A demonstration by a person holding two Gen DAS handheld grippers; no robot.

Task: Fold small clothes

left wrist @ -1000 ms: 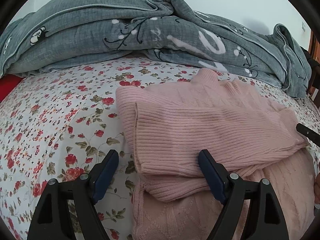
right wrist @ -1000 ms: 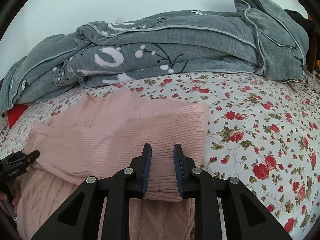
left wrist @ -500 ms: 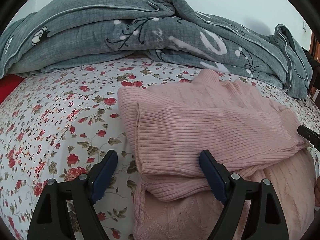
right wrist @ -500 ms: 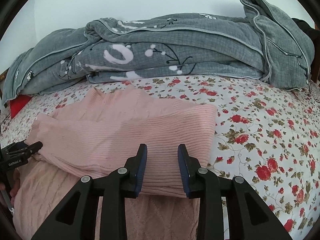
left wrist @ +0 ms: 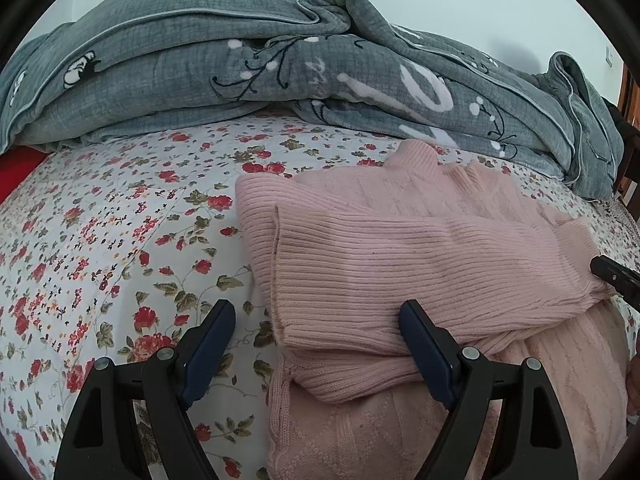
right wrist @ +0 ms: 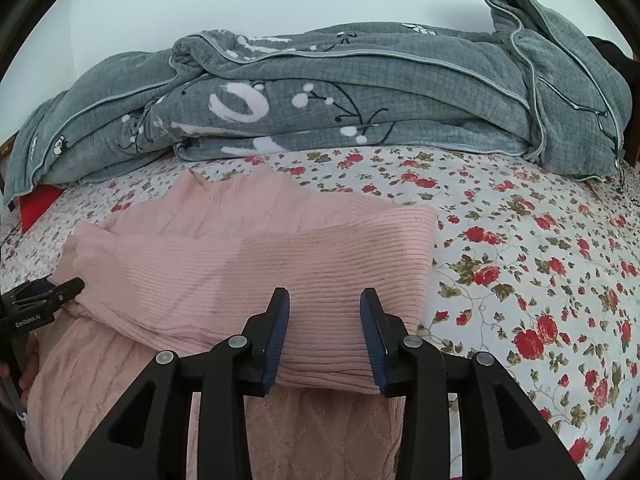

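progress: pink sweater (left wrist: 400,264) flat on floral bedsheet (left wrist: 120,240), both sleeves laid across the chest, lower body not yet folded up | left gripper (left wrist: 316,344) jaws wide apart over sweater's edge, gripping nothing | right gripper (right wrist: 325,332) jaws just been opening, sleeve cuff between, not pinched | left: fold hem up

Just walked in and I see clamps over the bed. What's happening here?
A person is folding a pink ribbed knit sweater on the floral bedsheet with two handheld grippers. Both sleeves already lie folded across the body. The right gripper has just been opening over the folded sleeve, its fingers no longer pressing the knit. The left gripper hangs wide open at the sweater's other edge. A bunched grey quilt lies behind.
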